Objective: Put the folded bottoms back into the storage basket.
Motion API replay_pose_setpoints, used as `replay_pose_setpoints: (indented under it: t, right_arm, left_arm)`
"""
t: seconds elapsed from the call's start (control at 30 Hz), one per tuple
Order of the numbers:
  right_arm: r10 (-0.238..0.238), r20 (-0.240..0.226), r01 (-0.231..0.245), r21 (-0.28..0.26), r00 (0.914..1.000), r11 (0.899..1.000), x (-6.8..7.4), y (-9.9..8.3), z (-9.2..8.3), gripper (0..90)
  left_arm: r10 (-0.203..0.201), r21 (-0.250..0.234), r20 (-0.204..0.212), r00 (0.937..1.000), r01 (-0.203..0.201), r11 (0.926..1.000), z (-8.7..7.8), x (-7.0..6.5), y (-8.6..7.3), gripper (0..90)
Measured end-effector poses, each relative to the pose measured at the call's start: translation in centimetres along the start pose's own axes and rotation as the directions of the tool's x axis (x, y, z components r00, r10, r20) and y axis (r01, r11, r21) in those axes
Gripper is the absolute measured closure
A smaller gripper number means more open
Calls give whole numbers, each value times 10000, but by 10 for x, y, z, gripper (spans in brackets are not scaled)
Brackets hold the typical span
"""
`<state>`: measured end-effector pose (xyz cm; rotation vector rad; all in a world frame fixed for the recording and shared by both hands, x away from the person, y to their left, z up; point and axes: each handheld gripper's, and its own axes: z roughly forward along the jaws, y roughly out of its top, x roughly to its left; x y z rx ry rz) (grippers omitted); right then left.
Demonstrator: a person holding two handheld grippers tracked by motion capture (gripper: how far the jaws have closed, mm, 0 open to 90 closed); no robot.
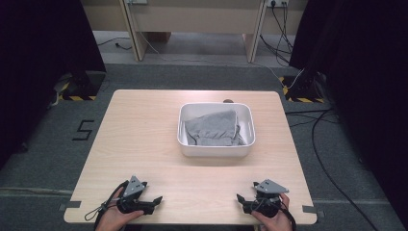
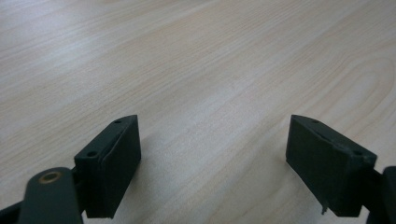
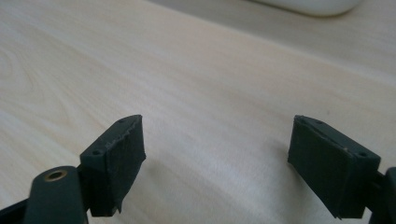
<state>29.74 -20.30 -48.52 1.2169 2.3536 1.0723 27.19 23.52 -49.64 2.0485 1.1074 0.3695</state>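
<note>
Grey cloth [image 1: 214,128], folded into a loose bundle, lies inside the white tub [image 1: 216,150] that stands on the pale wood counter [image 1: 144,125], right of its middle and toward the far edge. In the high view both grippers sit low at the near edge, well apart from the tub: the left gripper [image 1: 153,201] in the left hand [image 1: 115,216], the right gripper [image 1: 243,200] in the right hand [image 1: 274,219], fingers released and turned inward toward one another. I would judge the cloth light, soft and limp; it will sag and unfold when lifted, it cannot break, and it should not slip much against rubbery pads. A sensible hold is a pinch on the raised fold or an edge near the tub's wall, one gripper at each end to keep it from trailing. The tub looks like stiff, smooth plastic, likely to slide if the cloth drags on it.

Seen from the left gripper view, its two black fingers [image 2: 109,168] stand wide apart over bare wood, nothing between them.

From the right gripper view, its fingers [image 3: 114,165] likewise stand spread and empty, with the tub's rim [image 3: 313,5] at the top edge.

Count: one cloth, one tub, two grippers, two hands.
</note>
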Motion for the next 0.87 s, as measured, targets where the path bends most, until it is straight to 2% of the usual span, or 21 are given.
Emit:
replay_pose_setpoints:
  t: [0.07,0.13,0.17,0.3,0.87]
  right_arm:
    - [-310,137,312,-79,9994,9995,2,-4,1,177]
    - [-553,403,555,-43,9977,9984,5,-6,1,168]
    - [-466,432,471,-95,9980,9988,6,-7,1,163]
    - [-594,425,613,-433,9973,9972,7,-12,1,149]
    - [-641,301,656,-542,9975,9964,9,-13,3,138]
  left_arm:
    - [260,40,-216,9994,-259,9997,-1,-1,-2,175]
    - [173,-82,-194,9997,-174,9998,-2,-2,-4,161]
    - [188,-98,-217,9996,-190,9998,-2,-1,-5,156]
    - [144,-259,-294,9995,-152,9996,-2,-3,-8,136]
    - [171,-234,-247,9995,-177,9996,-1,-4,-8,113]
